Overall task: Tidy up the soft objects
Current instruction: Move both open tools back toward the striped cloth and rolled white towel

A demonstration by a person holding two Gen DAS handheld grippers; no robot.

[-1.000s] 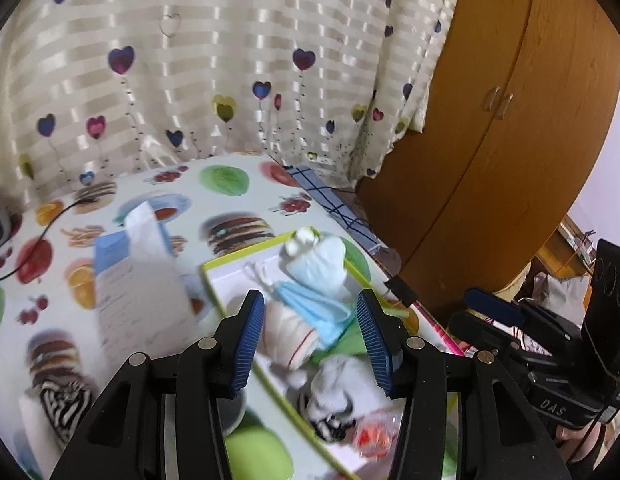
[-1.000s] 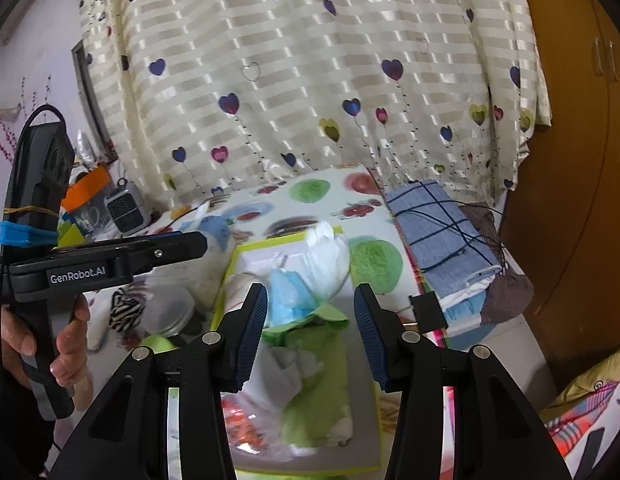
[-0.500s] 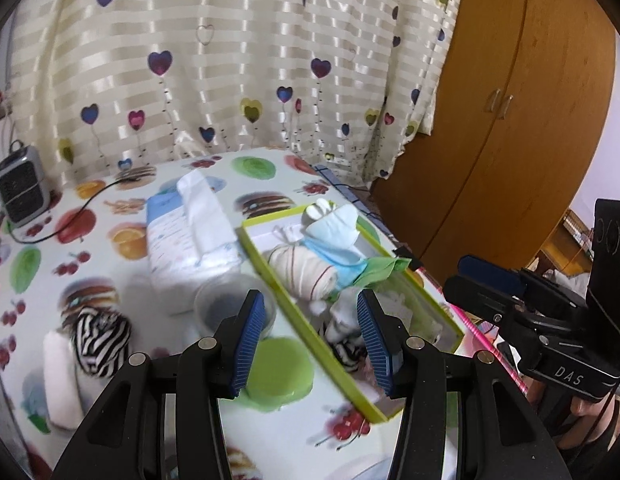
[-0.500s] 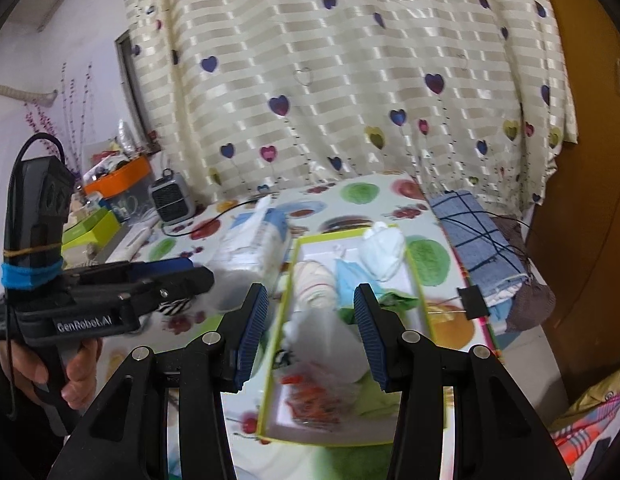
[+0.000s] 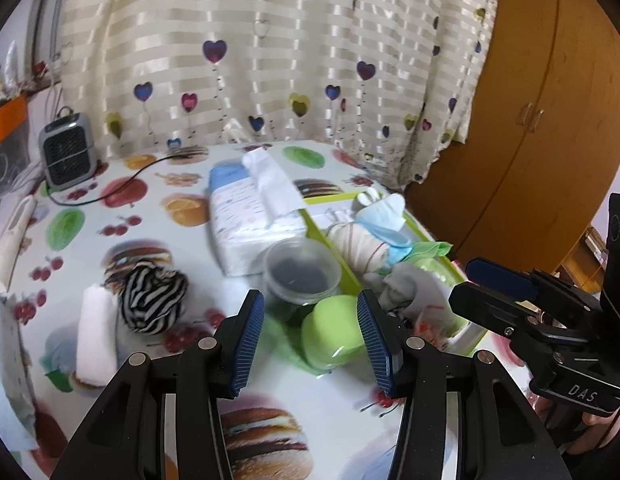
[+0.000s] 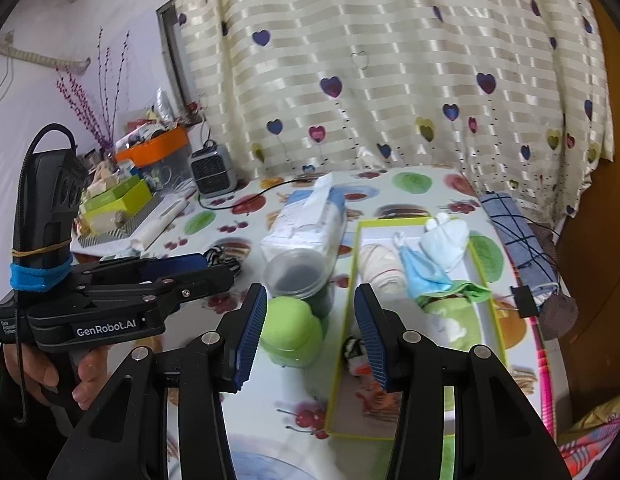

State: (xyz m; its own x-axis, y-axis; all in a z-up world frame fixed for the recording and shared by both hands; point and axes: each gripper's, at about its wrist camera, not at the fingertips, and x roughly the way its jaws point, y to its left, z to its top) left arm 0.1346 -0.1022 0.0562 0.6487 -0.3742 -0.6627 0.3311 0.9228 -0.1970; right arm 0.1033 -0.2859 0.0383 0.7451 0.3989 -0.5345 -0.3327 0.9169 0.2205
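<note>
A green-rimmed tray [image 6: 413,222] holds a cream striped sock roll [image 6: 379,266], a blue face mask [image 6: 421,276], a white glove [image 6: 445,240] and a green cloth [image 6: 457,300]. On the tablecloth to its left lie a zebra-striped cloth ball [image 5: 154,300] and a white rolled towel [image 5: 96,332]. A round green soft piece [image 5: 333,332] rests by the tray's near corner. My left gripper [image 5: 310,328] hovers open above that piece, holding nothing. My right gripper [image 6: 310,320] is open too, over the tray's left rim, and empty.
A clear plastic tub [image 5: 302,272] and a tissue pack [image 5: 250,216] stand just left of the tray. A small grey heater [image 5: 66,156] with its cable sits at the back left. A wooden wardrobe [image 5: 529,140] is on the right, and folded blue cloth [image 6: 513,236] lies at the table's right edge.
Both grippers have drawn back from over the tray toward the near side. The left view has swung left, bringing the zebra cloth, white towel and heater into sight. The jaws stay as wide.
</note>
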